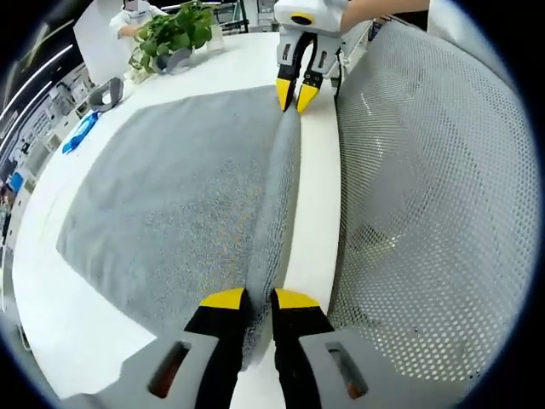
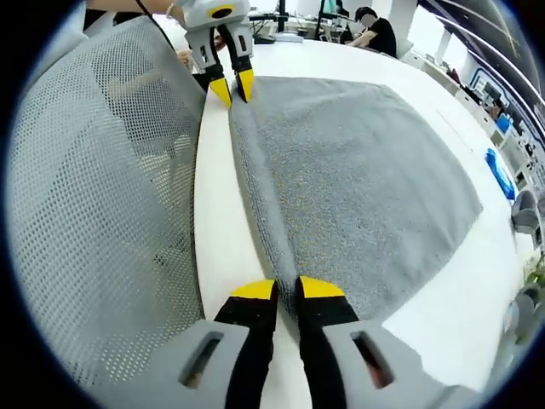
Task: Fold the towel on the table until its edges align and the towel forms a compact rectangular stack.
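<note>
Both tools (image 1: 260,300) (image 2: 287,290) pinch the towel's (image 1: 179,196) raised edge; left gripper view adds a plant (image 1: 174,34).

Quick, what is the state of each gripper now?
Left gripper: shut on the towel edge.
Right gripper: shut on the towel edge.

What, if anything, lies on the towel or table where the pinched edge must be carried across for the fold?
Nothing visible does. Both the left gripper and right gripper pinch the towel along its near edge; its grey surface ahead lies bare. The plant stands beyond it.
</note>
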A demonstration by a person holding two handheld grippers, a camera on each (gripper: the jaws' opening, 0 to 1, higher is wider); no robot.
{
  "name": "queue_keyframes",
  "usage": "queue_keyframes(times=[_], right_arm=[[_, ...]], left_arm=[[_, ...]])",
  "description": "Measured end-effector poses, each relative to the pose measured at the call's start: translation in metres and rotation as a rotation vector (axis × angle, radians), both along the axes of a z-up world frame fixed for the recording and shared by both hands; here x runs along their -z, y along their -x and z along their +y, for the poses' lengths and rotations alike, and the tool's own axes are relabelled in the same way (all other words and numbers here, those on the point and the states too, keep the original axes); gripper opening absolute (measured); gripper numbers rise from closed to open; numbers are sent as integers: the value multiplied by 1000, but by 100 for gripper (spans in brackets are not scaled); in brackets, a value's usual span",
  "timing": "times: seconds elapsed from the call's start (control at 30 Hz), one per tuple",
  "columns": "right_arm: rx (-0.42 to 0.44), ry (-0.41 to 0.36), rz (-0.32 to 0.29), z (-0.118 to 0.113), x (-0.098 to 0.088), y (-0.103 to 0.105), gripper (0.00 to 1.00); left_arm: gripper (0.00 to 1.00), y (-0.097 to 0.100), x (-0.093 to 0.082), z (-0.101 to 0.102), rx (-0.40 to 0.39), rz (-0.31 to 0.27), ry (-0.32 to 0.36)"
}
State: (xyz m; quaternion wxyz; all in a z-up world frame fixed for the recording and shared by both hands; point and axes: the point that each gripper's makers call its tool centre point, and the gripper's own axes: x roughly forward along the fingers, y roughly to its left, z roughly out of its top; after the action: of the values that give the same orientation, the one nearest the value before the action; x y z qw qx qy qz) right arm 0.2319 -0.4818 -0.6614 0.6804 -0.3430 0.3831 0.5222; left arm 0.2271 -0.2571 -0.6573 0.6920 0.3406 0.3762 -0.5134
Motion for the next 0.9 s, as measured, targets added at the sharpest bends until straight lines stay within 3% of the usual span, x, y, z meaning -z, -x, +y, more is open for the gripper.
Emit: queue_keyframes(times=[0.27, 0.53, 0.7, 0.8, 0.9], right_arm=[[-10, 21, 3, -11, 0, -1, 6], [49, -1, -10, -26, 1, -5, 3], [148, -29, 6, -23, 0, -7, 1], [259, -84, 68, -22, 0, -8, 1], [356, -119, 120, -23, -1, -10, 1]], left_arm=[[10, 2, 0, 17, -22, 3, -27], [6, -2, 0, 20, -66, -12, -10], [5, -4, 0, 20, -137, -14, 11], [4, -5, 0, 18, -215, 23, 1], [4, -5, 1, 18, -212, 19, -4]])
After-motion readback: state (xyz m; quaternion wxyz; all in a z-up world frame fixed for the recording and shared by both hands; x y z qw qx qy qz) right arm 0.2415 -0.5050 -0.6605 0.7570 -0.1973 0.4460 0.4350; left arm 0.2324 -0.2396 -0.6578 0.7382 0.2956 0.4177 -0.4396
